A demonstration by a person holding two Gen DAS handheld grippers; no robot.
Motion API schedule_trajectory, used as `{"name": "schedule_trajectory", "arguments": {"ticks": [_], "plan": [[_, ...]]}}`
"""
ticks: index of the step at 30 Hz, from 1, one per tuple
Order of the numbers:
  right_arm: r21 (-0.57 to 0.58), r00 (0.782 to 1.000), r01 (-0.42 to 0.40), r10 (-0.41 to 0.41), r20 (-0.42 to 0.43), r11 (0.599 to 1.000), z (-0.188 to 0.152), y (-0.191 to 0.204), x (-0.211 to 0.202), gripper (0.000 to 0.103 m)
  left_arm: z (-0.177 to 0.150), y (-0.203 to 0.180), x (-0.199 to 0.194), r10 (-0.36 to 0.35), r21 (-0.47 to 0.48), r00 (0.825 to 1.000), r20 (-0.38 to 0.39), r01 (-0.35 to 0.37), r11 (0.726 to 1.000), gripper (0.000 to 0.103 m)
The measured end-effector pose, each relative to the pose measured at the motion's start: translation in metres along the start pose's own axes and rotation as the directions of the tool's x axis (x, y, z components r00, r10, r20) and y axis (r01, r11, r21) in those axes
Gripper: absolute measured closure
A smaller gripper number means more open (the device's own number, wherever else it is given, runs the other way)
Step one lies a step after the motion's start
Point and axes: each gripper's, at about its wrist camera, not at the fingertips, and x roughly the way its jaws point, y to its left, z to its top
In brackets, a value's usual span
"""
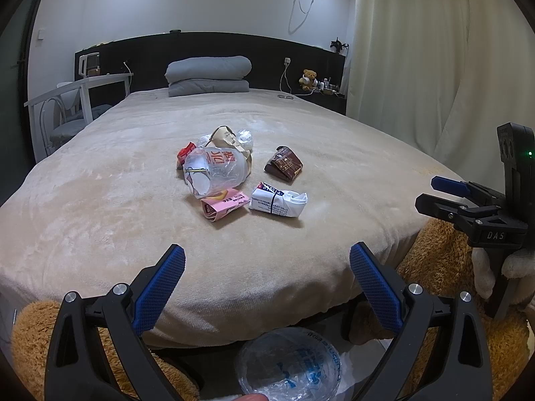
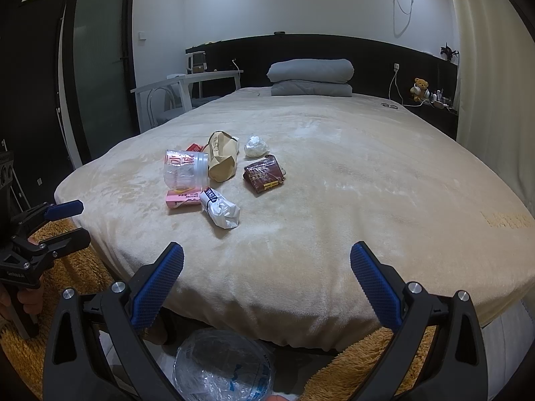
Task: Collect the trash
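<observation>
- At far left, my left gripper [image 1: 267, 287] hangs at the foot of the bed [image 1: 100, 207], its blue-padded tongs spread wide with nothing between them; the right wrist view shows it from the side [image 2: 72, 222], jaws likewise apart.
- Left of centre on the beige blanket lies the trash, gathered in one loose cluster well ahead of both grippers. A clear plastic cup [image 1: 215, 173] with pink lettering lies on its side, and a small red packet [image 1: 185, 153] shows just behind its left edge.
- A pink wrapper [image 1: 224, 205] lies just in front of the cup, touching it.
- A brown paper bag [image 1: 225, 137] lies crumpled behind the cup, with a white crumpled wad [image 1: 245, 138] at its right.
- A white wrapper with dark print [image 1: 277, 202] lies just right of the pink one.
- A dark brown packet [image 1: 283, 167] lies apart at the cluster's right edge.
- Below the bed's edge I see a clear bag-lined bin [image 1: 289, 364] on the floor.
- At right, my right gripper [image 2: 267, 287] is also fully open and empty, seen from the left wrist [image 1: 434, 193] with fingers parted.
- At the far headboard [image 1: 207, 53] rests a folded grey duvet [image 1: 209, 75].
</observation>
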Motion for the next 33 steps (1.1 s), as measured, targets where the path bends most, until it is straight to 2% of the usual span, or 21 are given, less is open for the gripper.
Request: {"name": "schedule_trajectory", "arguments": {"ticks": [26, 33], "plan": [[-0.027, 1.000, -0.013, 0.013, -0.003, 1.000, 0.0000, 0.0072, -0.0008, 0.004, 0.0011, -0.0049, -0.0030, 0.001, 0.008, 1.000, 0.012, -0.001, 1.000, 0.006], [-0.036, 1.000, -0.022, 0.022, -0.020, 0.999, -0.0019, 0.0099, 0.0012, 0.004, 0.0022, -0.0086, -0.0040, -0.018, -0.002, 1.000, 0.008, 0.018, 1.000, 0.006]]}}
